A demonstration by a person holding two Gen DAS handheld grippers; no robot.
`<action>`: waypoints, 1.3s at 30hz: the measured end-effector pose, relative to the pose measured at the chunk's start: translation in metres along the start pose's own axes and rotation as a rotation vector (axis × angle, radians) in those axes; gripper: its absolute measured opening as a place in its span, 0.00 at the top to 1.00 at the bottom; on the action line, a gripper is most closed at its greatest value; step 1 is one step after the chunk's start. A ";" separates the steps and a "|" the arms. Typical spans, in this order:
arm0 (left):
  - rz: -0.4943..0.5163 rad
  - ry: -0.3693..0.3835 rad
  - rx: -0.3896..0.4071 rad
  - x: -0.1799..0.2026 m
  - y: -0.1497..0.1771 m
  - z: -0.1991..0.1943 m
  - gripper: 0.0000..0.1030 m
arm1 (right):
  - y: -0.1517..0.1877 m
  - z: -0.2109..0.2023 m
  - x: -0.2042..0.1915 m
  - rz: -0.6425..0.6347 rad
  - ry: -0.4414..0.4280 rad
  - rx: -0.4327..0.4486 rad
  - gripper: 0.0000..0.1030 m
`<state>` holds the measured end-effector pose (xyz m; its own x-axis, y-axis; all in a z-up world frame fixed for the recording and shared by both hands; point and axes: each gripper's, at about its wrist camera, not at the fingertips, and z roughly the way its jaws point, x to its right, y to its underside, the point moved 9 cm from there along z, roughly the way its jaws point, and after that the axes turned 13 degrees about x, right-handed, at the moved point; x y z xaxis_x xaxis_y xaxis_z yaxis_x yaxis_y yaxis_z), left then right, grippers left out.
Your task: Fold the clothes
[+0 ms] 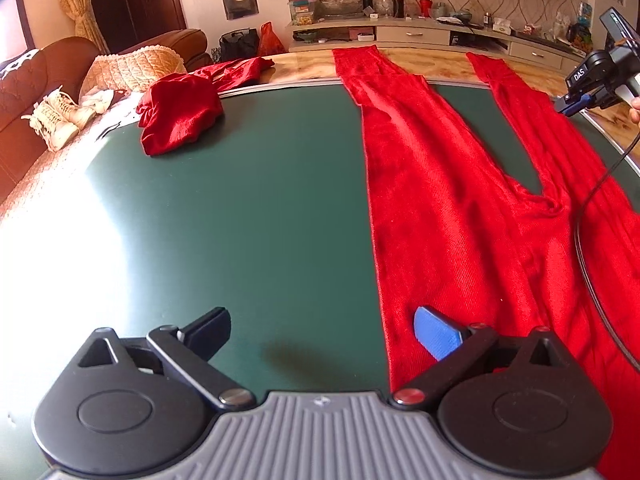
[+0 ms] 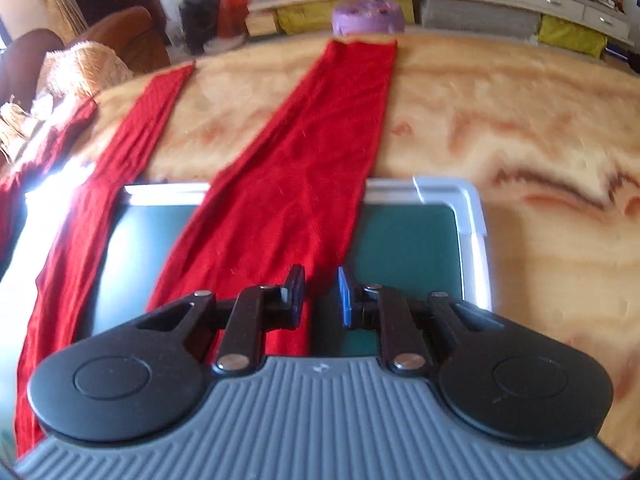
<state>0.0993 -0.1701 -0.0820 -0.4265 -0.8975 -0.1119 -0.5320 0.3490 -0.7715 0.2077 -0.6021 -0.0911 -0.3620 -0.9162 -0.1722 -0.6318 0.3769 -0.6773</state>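
Red trousers point(image 1: 460, 216) lie flat on the dark green mat point(image 1: 260, 208), legs spread toward the far edge. My left gripper point(image 1: 320, 332) is wide open just above the mat at the trousers' waist edge, its blue pad point(image 1: 436, 332) over the cloth. In the right wrist view my right gripper point(image 2: 321, 296) hovers over the right trouser leg point(image 2: 304, 168), jaws narrowly apart with nothing between them. The left leg point(image 2: 120, 152) lies to its left. The right gripper also shows in the left wrist view point(image 1: 576, 104), by the far right leg.
A crumpled red garment point(image 1: 180, 116) sits at the mat's far left, another red piece point(image 1: 236, 70) behind it. The mat lies on a marbled tabletop point(image 2: 520, 140). A sofa point(image 1: 36, 92) with white shoes point(image 1: 56, 120) stands left. A cable point(image 1: 596, 208) trails over the trousers.
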 end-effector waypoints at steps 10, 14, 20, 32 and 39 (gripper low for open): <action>0.015 0.033 0.009 0.012 0.005 -0.027 0.03 | 0.010 -0.003 -0.021 -0.200 0.103 -0.051 0.83; 0.011 0.046 -0.001 0.015 0.009 -0.032 0.03 | 0.012 0.000 -0.023 -0.319 0.231 -0.053 0.83; 0.027 0.063 0.004 0.017 0.014 -0.042 0.03 | 0.001 -0.022 -0.035 -0.208 0.117 0.030 0.82; 0.014 0.121 -0.036 0.014 0.037 -0.040 0.01 | 0.024 -0.018 -0.037 -0.145 0.075 -0.066 0.82; 0.039 0.180 -0.044 0.006 0.041 -0.052 0.04 | 0.054 -0.074 -0.080 -0.066 -0.128 -0.050 0.82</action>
<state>0.0374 -0.1470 -0.0819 -0.5695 -0.8216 -0.0240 -0.5424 0.3976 -0.7401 0.1520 -0.4986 -0.0607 -0.2298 -0.9480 -0.2201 -0.6863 0.3183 -0.6540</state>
